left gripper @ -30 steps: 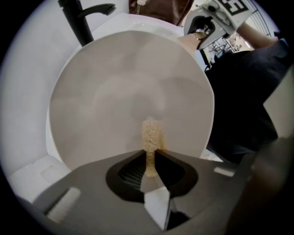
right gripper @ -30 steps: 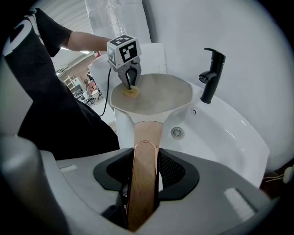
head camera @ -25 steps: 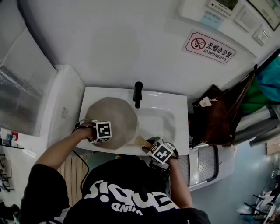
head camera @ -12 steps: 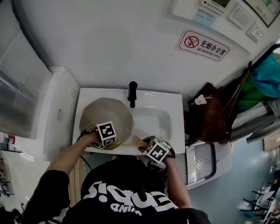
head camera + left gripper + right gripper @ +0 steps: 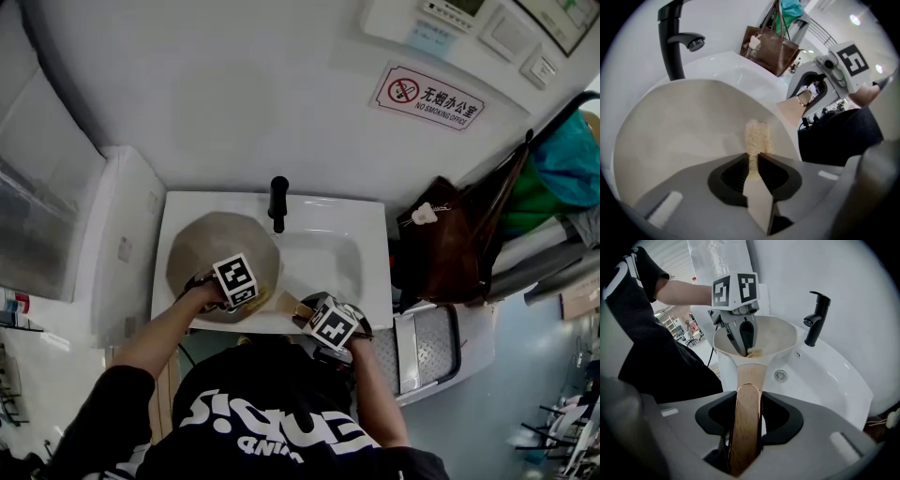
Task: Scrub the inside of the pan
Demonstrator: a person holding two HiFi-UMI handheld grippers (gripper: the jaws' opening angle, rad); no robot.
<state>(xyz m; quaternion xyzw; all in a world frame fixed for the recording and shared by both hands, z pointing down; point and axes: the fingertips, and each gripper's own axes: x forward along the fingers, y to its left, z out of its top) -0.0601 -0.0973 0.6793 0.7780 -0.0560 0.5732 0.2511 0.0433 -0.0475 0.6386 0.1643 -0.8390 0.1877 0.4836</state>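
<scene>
A beige pan (image 5: 220, 253) rests over the left part of a white sink (image 5: 328, 258). Its wooden handle (image 5: 746, 413) runs toward me, and my right gripper (image 5: 747, 418) is shut on it, at the sink's front edge (image 5: 323, 323). My left gripper (image 5: 239, 286) reaches into the pan near the handle side and is shut on a pale yellow scrubbing pad (image 5: 757, 138). The pad (image 5: 753, 352) presses against the pan's inner wall (image 5: 684, 126). In the right gripper view the left gripper (image 5: 743, 336) dips over the pan's near rim.
A black faucet (image 5: 277, 202) stands behind the sink, just past the pan's far rim. A brown bag (image 5: 450, 248) hangs to the right. A white cabinet (image 5: 122, 234) flanks the sink on the left. A no-smoking sign (image 5: 427, 94) is on the wall.
My left gripper with the pad has slid rightward and toward me across the pan, closer to the handle. The right gripper keeps its hold on the handle.
</scene>
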